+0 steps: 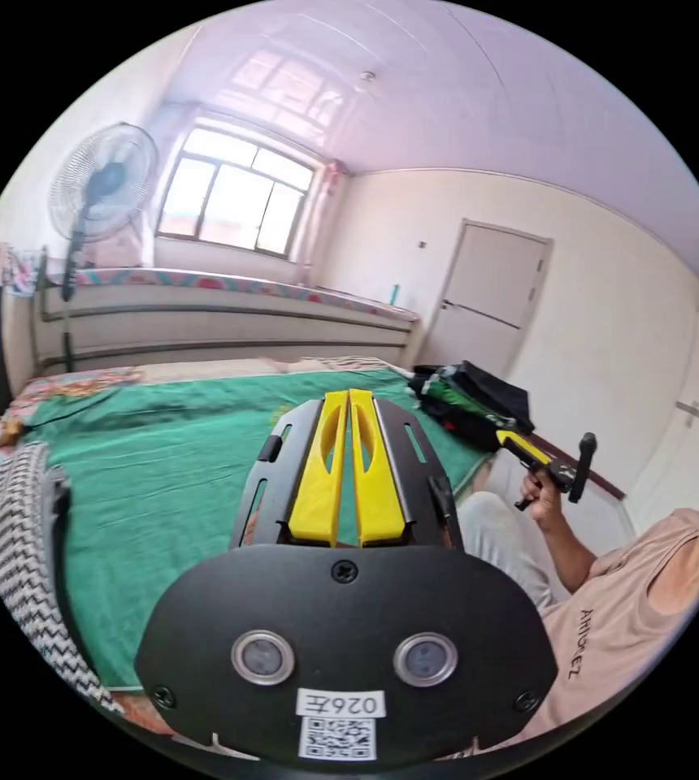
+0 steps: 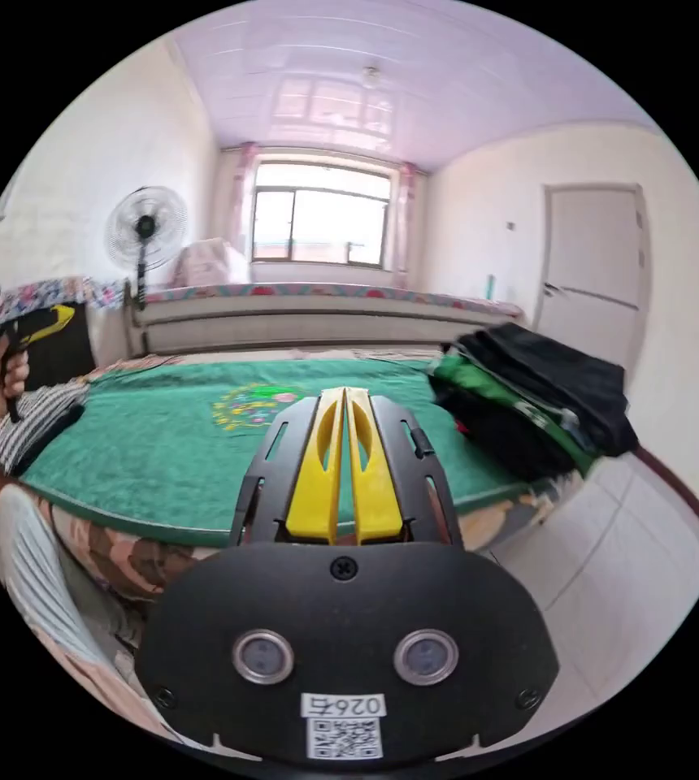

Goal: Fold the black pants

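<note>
Left gripper view. The left gripper [image 1: 349, 398] is held above the green cloth [image 1: 171, 463] that covers the bed; its yellow jaws are pressed together at the tips, nothing between them. The black pants [image 1: 488, 390] sit at the far corner of the bed, on top of a small pile of clothes [image 1: 459, 406] with a green garment under them. They read as a dark, flattish slab; folds, legs and waistband cannot be made out from here. The right gripper [image 1: 508, 439] shows beside the pile, gripped in a person's hand [image 1: 543, 496], and part of the pile sits behind it. Whether it touches the clothes I cannot tell. A zigzag-patterned cloth [image 1: 8, 520] lies at the near edge of the bed, cut off by the picture's rim. A standing fan [image 1: 102, 183] is by the window.

Right gripper view. The right gripper [image 2: 345, 393] is above the edge of the green cloth [image 2: 162, 439], jaws closed tip to tip and holding nothing. The black pants [image 2: 553, 370] lie as the top layer of the pile [image 2: 528, 406] on the bed's corner, loosely folded, one end drooping over the side. A black garment below the green one is partly hidden. The left gripper [image 2: 45, 318] shows at the rim, in a hand [image 2: 6, 375]; its jaws are too small to judge here.
</note>
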A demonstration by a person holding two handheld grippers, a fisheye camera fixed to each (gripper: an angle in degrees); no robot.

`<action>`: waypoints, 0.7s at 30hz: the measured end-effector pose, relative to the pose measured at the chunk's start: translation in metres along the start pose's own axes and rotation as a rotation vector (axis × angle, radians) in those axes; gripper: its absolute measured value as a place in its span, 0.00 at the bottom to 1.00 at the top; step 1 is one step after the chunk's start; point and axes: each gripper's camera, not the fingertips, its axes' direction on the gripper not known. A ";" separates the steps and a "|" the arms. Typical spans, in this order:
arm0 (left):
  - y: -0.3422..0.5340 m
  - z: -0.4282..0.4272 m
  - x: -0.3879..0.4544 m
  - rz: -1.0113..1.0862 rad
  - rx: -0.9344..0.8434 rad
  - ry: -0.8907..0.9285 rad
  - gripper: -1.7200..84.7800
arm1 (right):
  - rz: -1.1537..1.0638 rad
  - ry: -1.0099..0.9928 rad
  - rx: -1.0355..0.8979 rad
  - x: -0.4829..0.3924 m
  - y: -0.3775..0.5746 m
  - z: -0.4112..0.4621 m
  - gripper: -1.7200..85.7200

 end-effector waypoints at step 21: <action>-0.232 0.578 0.168 -0.124 -0.385 0.517 0.15 | 0.279 0.093 -0.065 0.112 -0.434 0.154 0.09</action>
